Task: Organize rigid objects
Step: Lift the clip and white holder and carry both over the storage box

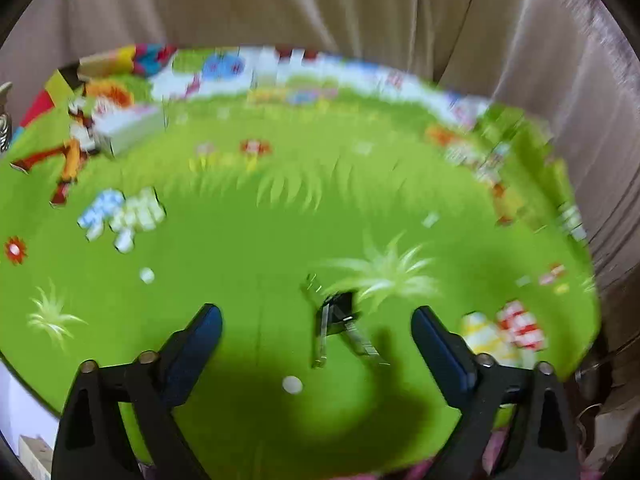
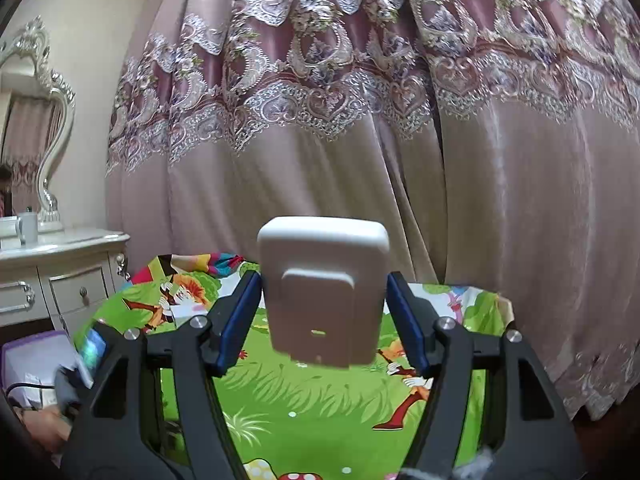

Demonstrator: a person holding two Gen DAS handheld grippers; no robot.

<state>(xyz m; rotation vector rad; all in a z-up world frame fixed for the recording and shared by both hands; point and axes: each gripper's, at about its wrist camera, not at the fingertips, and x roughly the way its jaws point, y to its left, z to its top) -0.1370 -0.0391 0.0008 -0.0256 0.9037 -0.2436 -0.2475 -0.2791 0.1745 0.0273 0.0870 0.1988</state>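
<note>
Right gripper [image 2: 322,312] is clamped on a white plastic box [image 2: 323,292], held up over the green cartoon mat [image 2: 280,392]. Left gripper [image 1: 316,336] has its jaws wide apart above the mat [image 1: 248,216], with a small binder clip [image 1: 340,328] lying loose between them, kinda blurry.

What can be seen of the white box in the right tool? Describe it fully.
The white box is a smooth, matte, plastic-looking block with rounded corners and a raised rectangular panel on the face towards the camera. Below that panel is a small slot, with a tiny notch near the bottom edge. It stands upright, tipped slightly, held in the air above the green cartoon mat. The right tool grips it by its two sides, a blue pad pressed against each. Nothing else touches it. Behind it hangs the pink curtain.
</note>
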